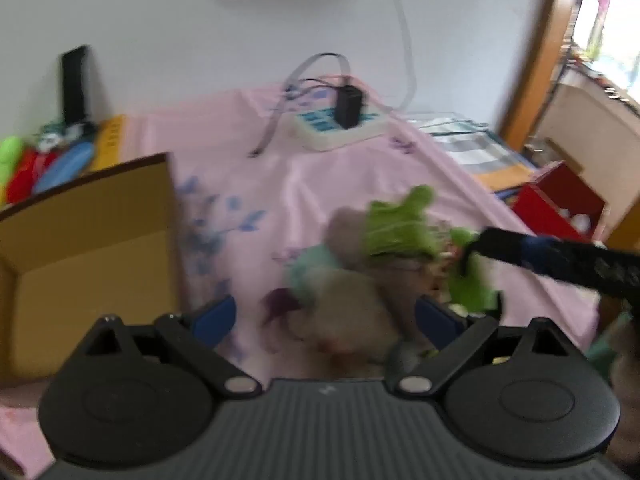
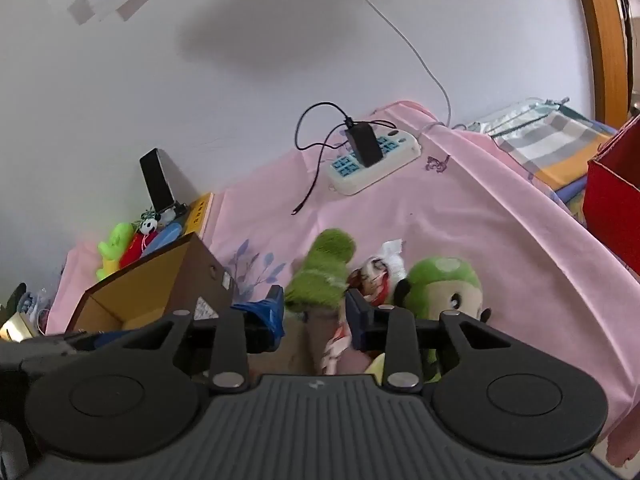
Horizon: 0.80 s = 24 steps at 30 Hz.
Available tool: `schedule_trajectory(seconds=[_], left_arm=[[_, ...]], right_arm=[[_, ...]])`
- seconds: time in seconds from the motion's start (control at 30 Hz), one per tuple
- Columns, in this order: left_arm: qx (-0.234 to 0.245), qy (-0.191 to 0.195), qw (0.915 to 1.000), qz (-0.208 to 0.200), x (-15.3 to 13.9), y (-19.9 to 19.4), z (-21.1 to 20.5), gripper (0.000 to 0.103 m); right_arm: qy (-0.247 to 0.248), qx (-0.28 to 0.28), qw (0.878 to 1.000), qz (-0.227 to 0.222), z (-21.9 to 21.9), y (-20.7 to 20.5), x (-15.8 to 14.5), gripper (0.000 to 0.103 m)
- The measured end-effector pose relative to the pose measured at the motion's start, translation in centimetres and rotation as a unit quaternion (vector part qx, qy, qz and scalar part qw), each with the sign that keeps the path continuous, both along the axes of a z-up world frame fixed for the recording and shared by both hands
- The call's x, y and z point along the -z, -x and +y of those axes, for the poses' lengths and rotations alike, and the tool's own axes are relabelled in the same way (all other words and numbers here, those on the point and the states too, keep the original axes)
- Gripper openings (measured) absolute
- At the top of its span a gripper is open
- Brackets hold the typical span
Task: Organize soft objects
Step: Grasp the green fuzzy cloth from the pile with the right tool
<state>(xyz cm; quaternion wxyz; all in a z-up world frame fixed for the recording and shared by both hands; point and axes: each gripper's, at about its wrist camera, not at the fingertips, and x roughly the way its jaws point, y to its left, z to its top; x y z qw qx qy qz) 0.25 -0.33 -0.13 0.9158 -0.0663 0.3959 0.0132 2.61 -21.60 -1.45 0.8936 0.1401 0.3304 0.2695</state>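
Bare pink sheet (image 2: 460,216) is left open between plush pile (image 2: 384,280) and power strip (image 2: 374,164); cardboard box (image 2: 160,292) blocks the left.

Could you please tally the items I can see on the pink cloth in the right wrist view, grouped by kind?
Cardboard box: 1
Power strip: 1
Charger: 1
Clearly separable plush toys in the front pile: 2, green toy and green-capped doll
Total: 5
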Motion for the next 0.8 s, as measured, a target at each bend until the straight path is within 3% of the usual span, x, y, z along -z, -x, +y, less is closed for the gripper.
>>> schedule_trajectory(seconds=[0.23,0.33,0.4,0.47,0.53,0.6,0.7,0.8], left_arm=[[0.02,0.055,0.9979,-0.029,0.7,-2.5,-1.2,0.096],[0.013,0.055,0.9974,-0.044,0.9,-3.5,-1.6,0.094],[0.003,0.038,0.9989,-0.027,1.0,-4.8,-1.9,0.094],[-0.003,0.05,0.9982,-0.032,1.0,-5.6,-2.4,0.093],[-0.003,0.056,0.9974,-0.046,1.2,-6.0,-2.5,0.085],[0.001,0.062,0.9976,-0.031,1.8,-7.0,-2.8,0.05],[-0.006,0.056,0.9968,-0.058,2.0,-7.5,-2.5,0.034],[-0.015,0.061,0.9956,-0.069,2.0,-7.0,-2.3,0.025]], right_arm=[[-0.047,-0.044,0.996,0.062,-1.3,-5.7,0.6,0.016],[-0.071,-0.069,0.995,0.034,-0.8,-7.6,0.8,0.016],[-0.096,-0.082,0.992,0.026,-0.2,-8.7,0.9,0.016],[-0.094,-0.093,0.99,0.049,0.3,-9.8,1.4,0.016],[-0.09,-0.104,0.988,0.075,0.8,-10.9,1.9,0.017],[-0.088,-0.118,0.984,0.096,1.3,-11.6,2.4,0.017],[-0.083,-0.143,0.98,0.113,1.6,-12.5,3.0,0.014],[-0.089,-0.156,0.978,0.108,1.2,-12.7,3.2,0.006]])
